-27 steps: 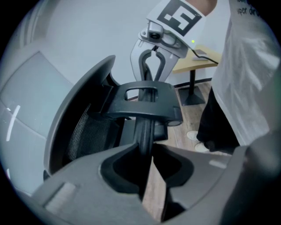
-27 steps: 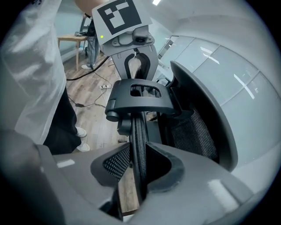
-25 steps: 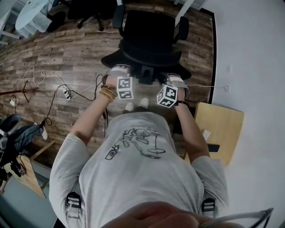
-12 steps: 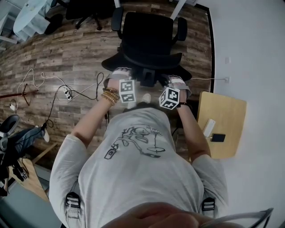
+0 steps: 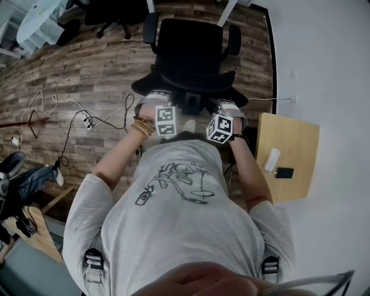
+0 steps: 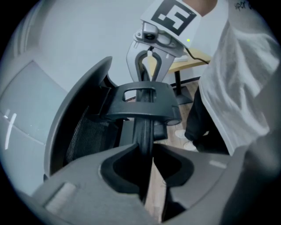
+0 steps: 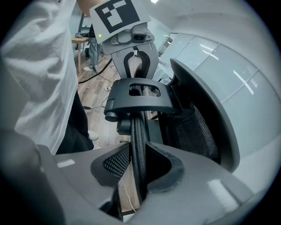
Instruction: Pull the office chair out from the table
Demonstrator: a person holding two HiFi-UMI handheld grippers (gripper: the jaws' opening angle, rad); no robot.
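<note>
The black office chair (image 5: 193, 46) stands on the wood floor in front of me, seat facing away. Both grippers grip the top rim of its backrest (image 5: 191, 88). My left gripper (image 5: 154, 99) is shut on the rim's left part; in the left gripper view its jaws (image 6: 147, 163) pinch the thin black rim (image 6: 144, 132). My right gripper (image 5: 229, 107) is shut on the right part, with the mesh-edged rim (image 7: 138, 145) between its jaws (image 7: 138, 173). Each gripper view shows the other gripper (image 6: 149, 61) (image 7: 134, 59) clamped further along the headrest bracket.
A small wooden side table (image 5: 298, 144) with a phone (image 5: 285, 172) and a white object stands at my right by the white wall. Cables and a power strip (image 5: 87, 121) lie on the floor at the left. Another chair (image 5: 107, 14) and white table legs (image 5: 228, 10) are at the top.
The chair has rolled back with me and both grippers, away from the top of the picture; floor and side table have slid upward in the head view. Both grips are unchanged.
</note>
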